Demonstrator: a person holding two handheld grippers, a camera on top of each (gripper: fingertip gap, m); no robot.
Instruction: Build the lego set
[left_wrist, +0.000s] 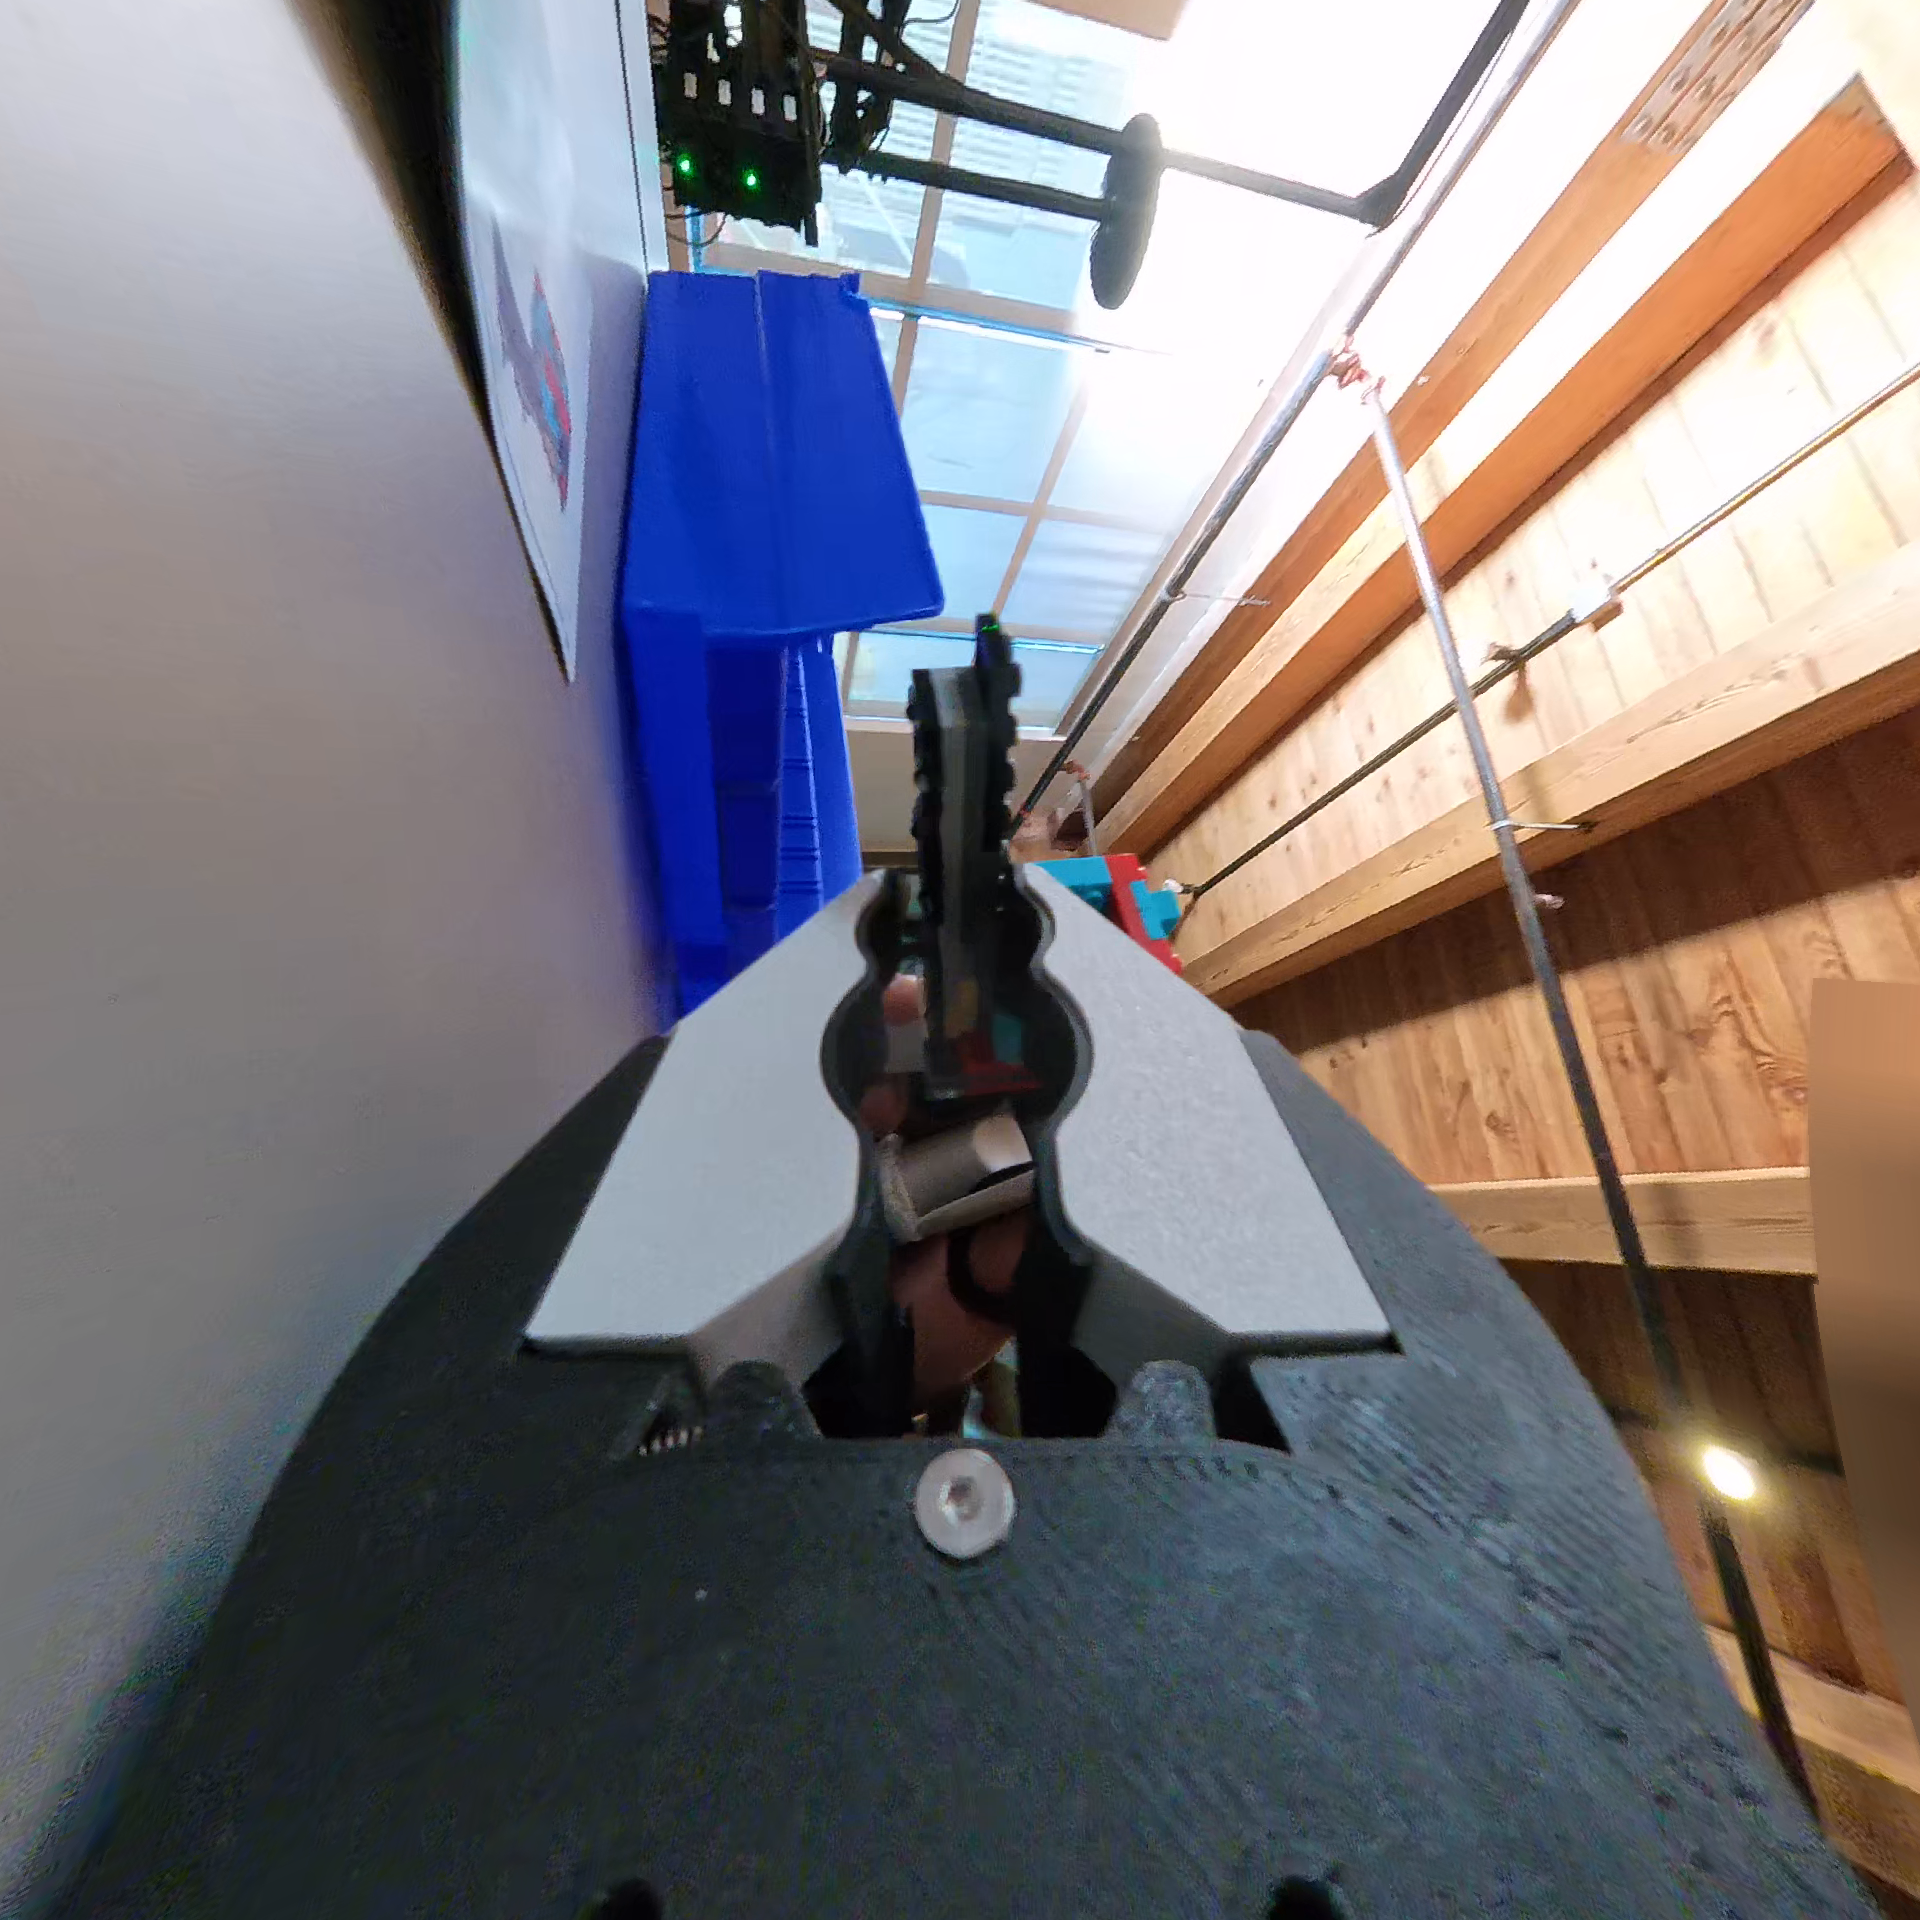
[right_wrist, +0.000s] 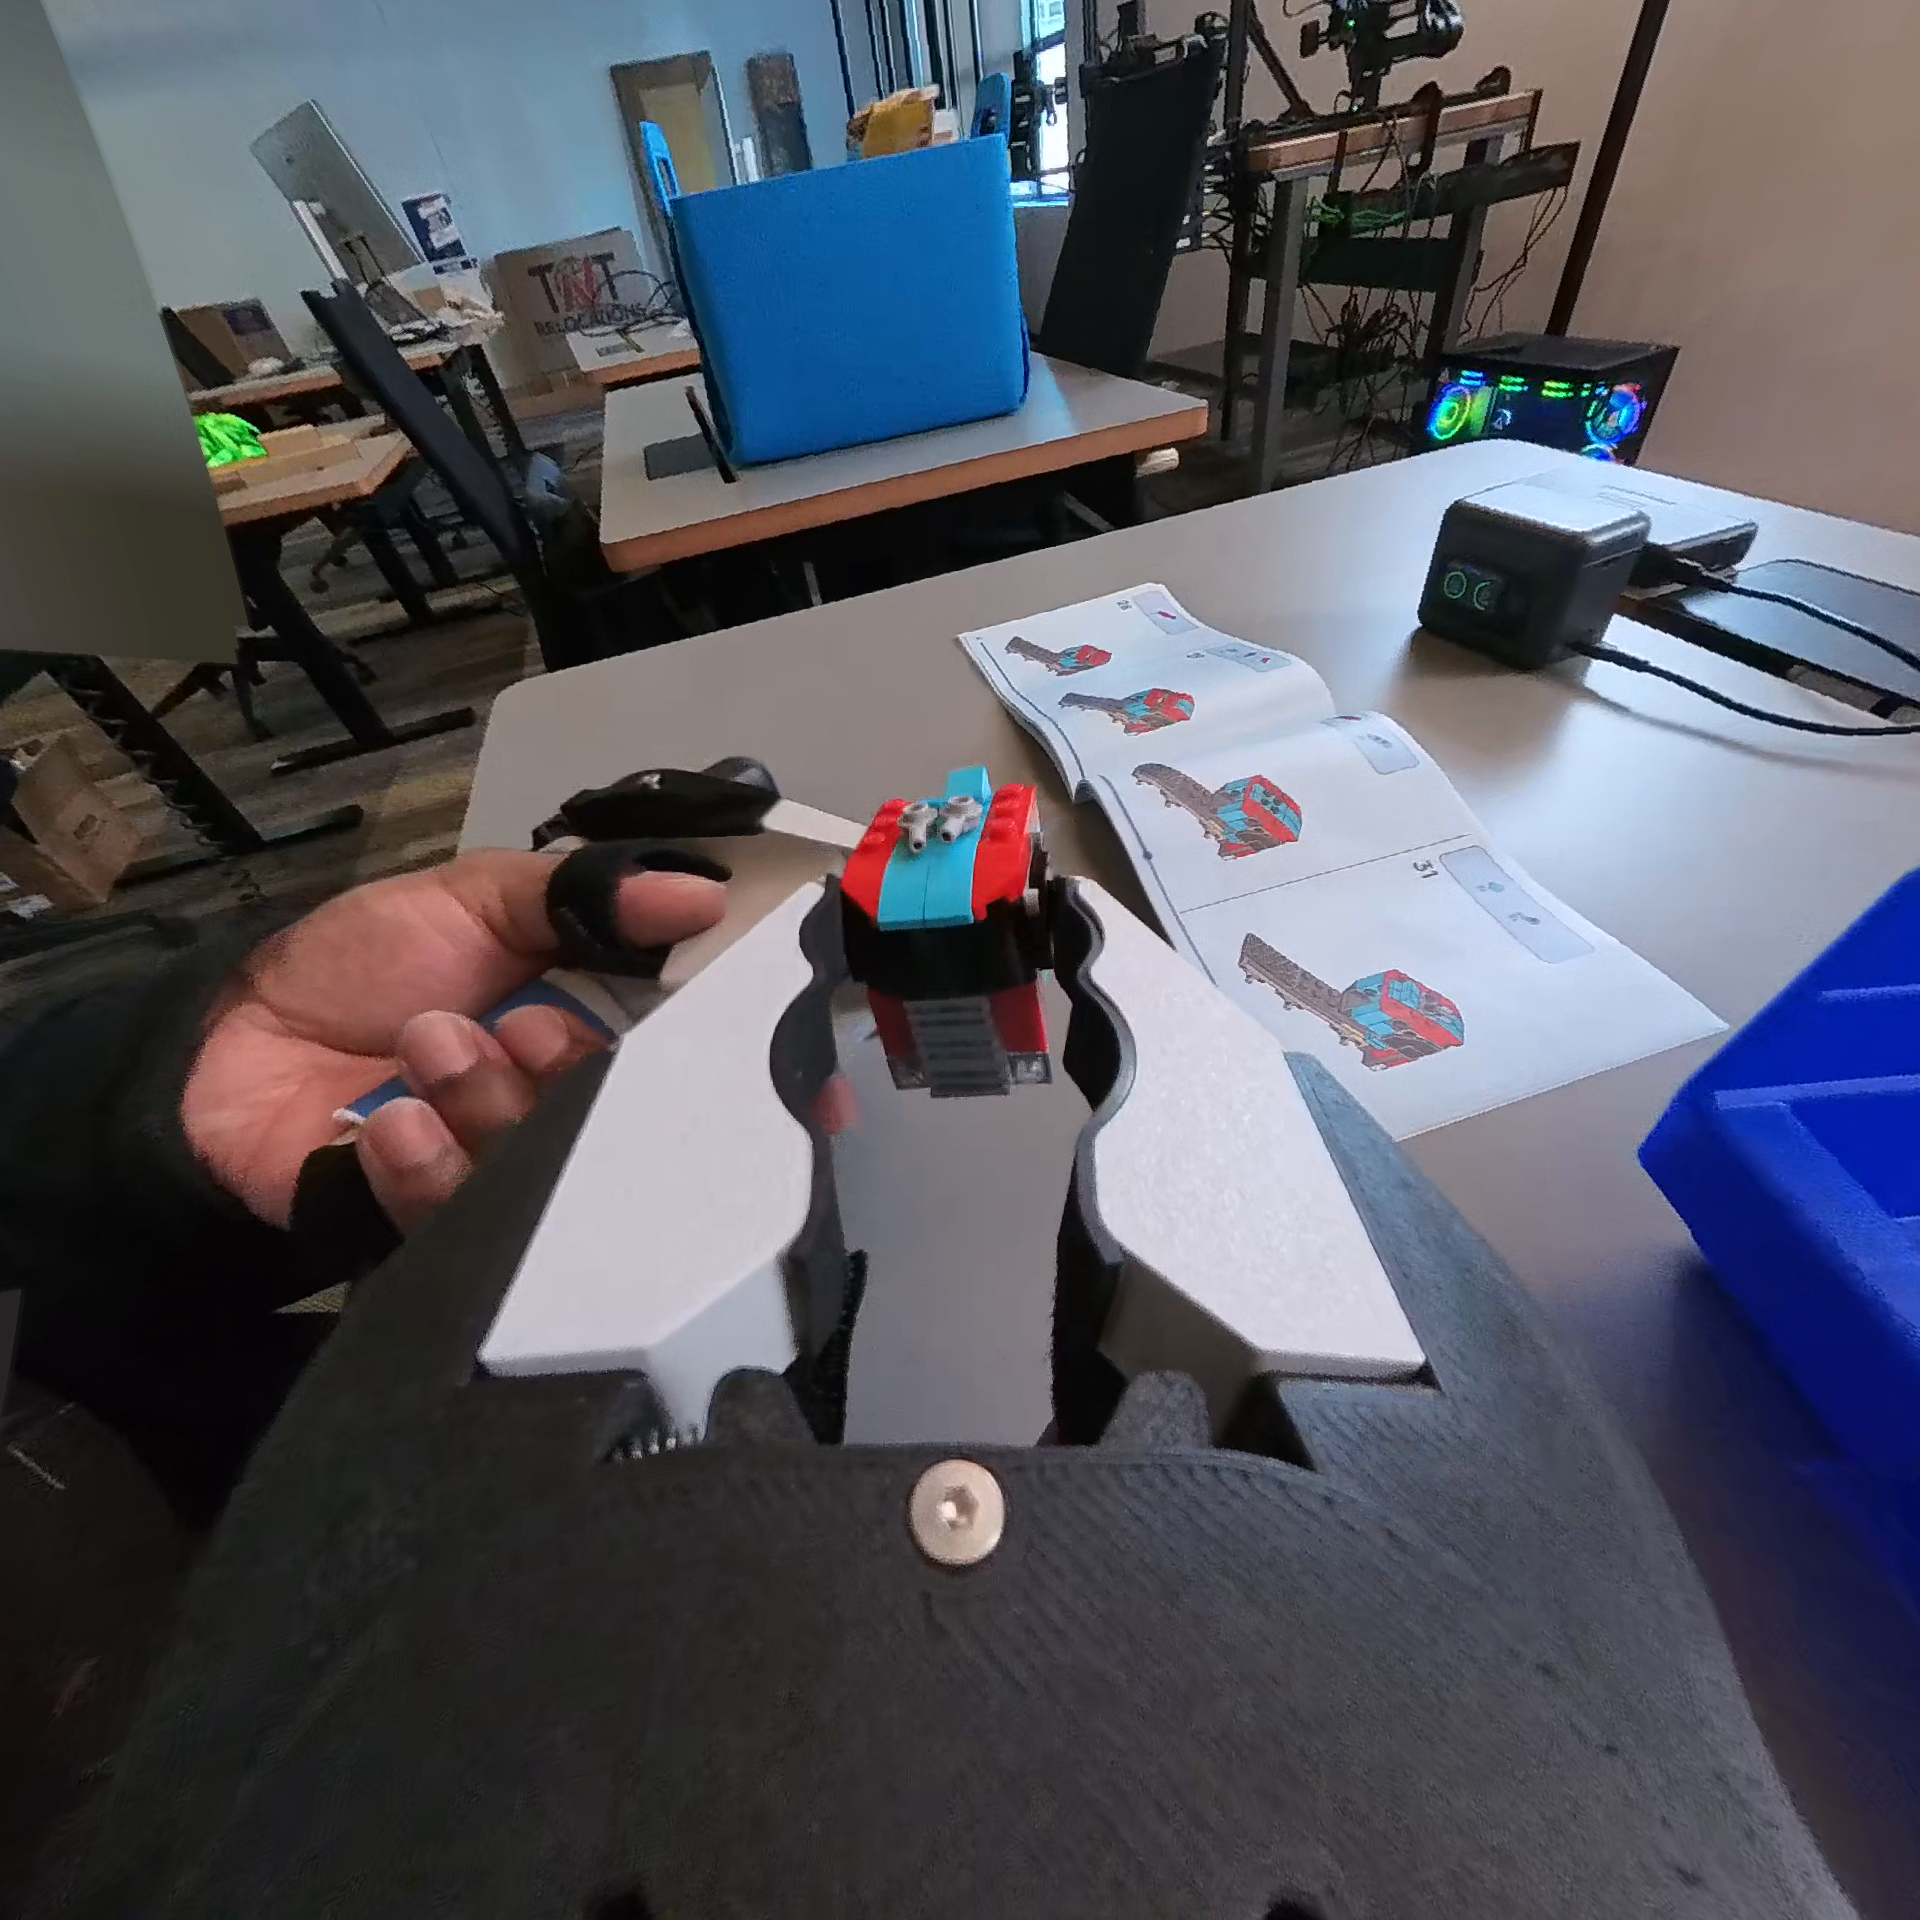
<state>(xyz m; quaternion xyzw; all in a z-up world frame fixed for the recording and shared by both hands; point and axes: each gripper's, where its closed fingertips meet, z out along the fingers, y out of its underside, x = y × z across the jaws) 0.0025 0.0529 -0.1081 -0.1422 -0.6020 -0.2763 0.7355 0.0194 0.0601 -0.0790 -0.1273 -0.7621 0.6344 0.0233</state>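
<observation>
The lego model is a red and teal truck cab (right_wrist: 940, 873) joined to a long dark chassis plate (left_wrist: 961, 790). My right gripper (right_wrist: 945, 920) is shut on the cab's black base and holds it above the table, grille side towards the camera. My left gripper (left_wrist: 956, 899) is shut on the dark plate, seen edge-on, with the cab (left_wrist: 1132, 899) just to its right. In the right wrist view a person's hand (right_wrist: 416, 1018) holds the left gripper, and one of its white fingers (right_wrist: 805, 826) reaches behind the cab. The chassis is hidden there.
An open instruction booklet (right_wrist: 1299, 862) lies on the grey table (right_wrist: 727, 707) beyond the cab. A blue parts bin (right_wrist: 1808, 1174) stands at the right and also shows in the left wrist view (left_wrist: 748, 571). A black box with cables (right_wrist: 1527, 582) sits far right.
</observation>
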